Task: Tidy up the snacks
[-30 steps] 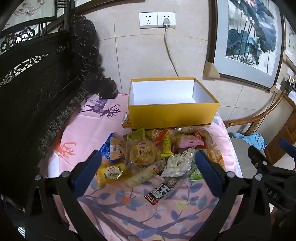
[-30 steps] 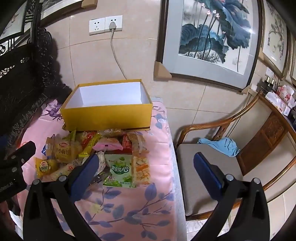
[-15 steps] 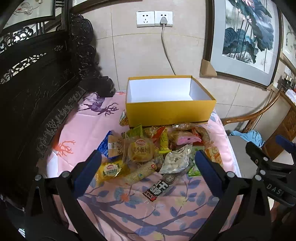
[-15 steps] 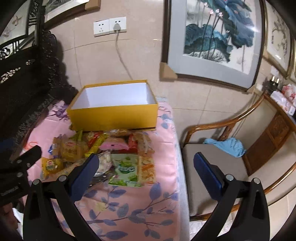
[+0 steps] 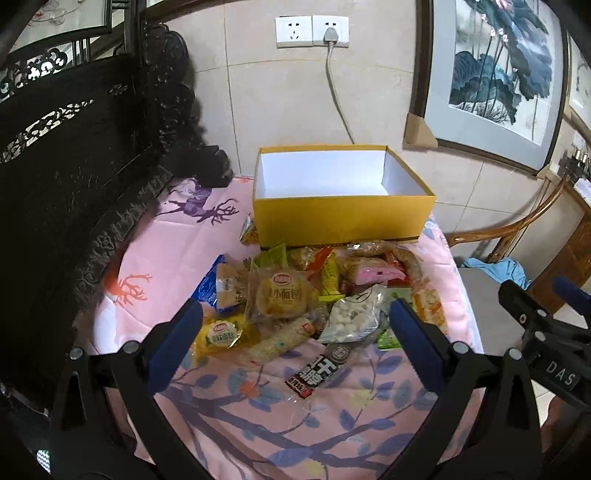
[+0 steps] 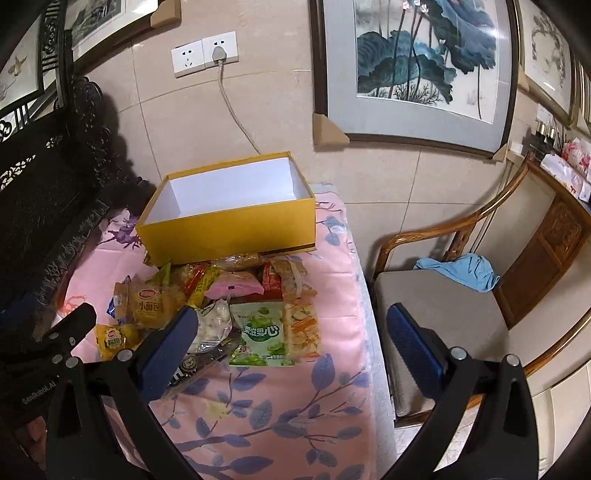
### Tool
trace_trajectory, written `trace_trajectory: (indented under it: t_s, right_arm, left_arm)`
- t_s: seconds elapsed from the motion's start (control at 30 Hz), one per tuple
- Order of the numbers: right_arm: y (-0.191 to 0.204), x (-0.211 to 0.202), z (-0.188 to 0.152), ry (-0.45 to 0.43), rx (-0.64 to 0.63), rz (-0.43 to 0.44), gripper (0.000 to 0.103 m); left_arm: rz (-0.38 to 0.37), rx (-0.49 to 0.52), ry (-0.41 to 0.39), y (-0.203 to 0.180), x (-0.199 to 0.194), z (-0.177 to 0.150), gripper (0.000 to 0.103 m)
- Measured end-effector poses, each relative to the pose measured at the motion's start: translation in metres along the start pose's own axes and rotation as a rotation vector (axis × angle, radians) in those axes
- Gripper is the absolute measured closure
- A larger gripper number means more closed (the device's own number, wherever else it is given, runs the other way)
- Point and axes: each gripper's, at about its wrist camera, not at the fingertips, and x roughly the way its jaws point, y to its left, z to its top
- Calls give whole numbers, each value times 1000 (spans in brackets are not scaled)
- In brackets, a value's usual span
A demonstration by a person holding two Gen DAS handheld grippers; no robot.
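An open yellow box (image 5: 343,218) (image 6: 229,232) with a white, bare inside stands at the far end of a pink floral tablecloth (image 5: 258,417). In front of it lies a heap of several snack packets, among them a round bread packet (image 5: 282,297) (image 6: 149,308), a white candy bag (image 5: 352,315), a black sachet (image 5: 319,371) and a green jelly packet (image 6: 262,334). My left gripper (image 5: 295,343) hovers open above the near side of the heap, holding nothing. My right gripper (image 6: 290,343) hangs open over the table's right edge, above the green packet.
A dark carved wooden bench (image 5: 62,177) borders the table on the left. A wooden armchair (image 6: 447,302) with a blue cloth (image 6: 461,271) on its seat stands to the right. A wall socket with a plugged cable (image 5: 328,35) and a framed painting (image 6: 417,62) are behind the box.
Both views have shifted slightly: the left gripper has eased nearer the snack heap and the right view has swung a little. Both grippers stay open and no snack has moved.
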Motion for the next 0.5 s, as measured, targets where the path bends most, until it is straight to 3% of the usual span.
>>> trace_trajectory:
  t_s: [0.5]
  right_arm:
    - [7,1,-1,-2,-46,-21,1]
  left_arm:
    - [6,-5,-4,1,-3,-2,2]
